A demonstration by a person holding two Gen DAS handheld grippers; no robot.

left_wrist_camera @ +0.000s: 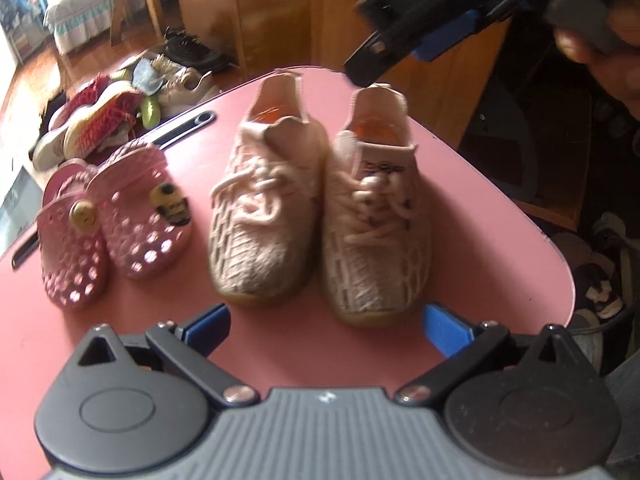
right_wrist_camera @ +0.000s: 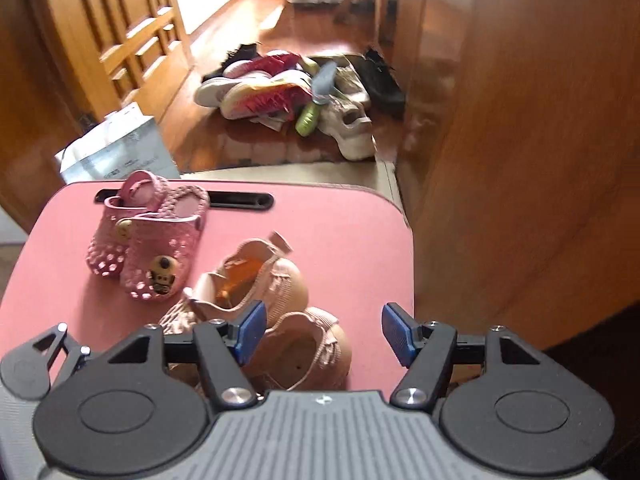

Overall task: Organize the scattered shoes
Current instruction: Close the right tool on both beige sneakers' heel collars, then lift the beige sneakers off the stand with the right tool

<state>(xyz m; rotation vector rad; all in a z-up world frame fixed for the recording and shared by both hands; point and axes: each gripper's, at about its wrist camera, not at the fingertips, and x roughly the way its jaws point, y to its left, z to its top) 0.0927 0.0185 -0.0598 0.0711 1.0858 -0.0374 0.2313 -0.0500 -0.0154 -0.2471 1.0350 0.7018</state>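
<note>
Two pairs sit on the pink table (left_wrist_camera: pixel 500 208), a smooth top with rounded corners and a dark slot (right_wrist_camera: pixel 236 199) along its far edge. The beige sneakers (left_wrist_camera: pixel 320 216) stand side by side, touching, toes toward the left gripper (left_wrist_camera: pixel 326 326), which hangs just short of them with its blue pads spread wide and nothing between. They are knitted, with a woven mesh pattern, thick pale laces, gum-coloured soles and orange insoles showing in the openings.

Over at the heels, the right gripper (right_wrist_camera: pixel 322 332) hovers above the pair, jaws well apart, clamped on nothing; the nearer sneaker's heel sits below and between the pads, untouched as far as the right wrist view shows. In the left wrist view that gripper shows at the top right, one dark finger tip close over the right-hand sneaker's heel tab.

Beside the sneakers, a little apart, sit the pink clogs (left_wrist_camera: pixel 108 216): small, moulded, rubbery, dotted with round holes, braided straps at the back, a charm on each.

Beyond the table, on the glossy wooden floor (right_wrist_camera: pixel 248 40), lies the pile (right_wrist_camera: pixel 296 92) of mixed shoes, red, white and black, jumbled together.
</note>
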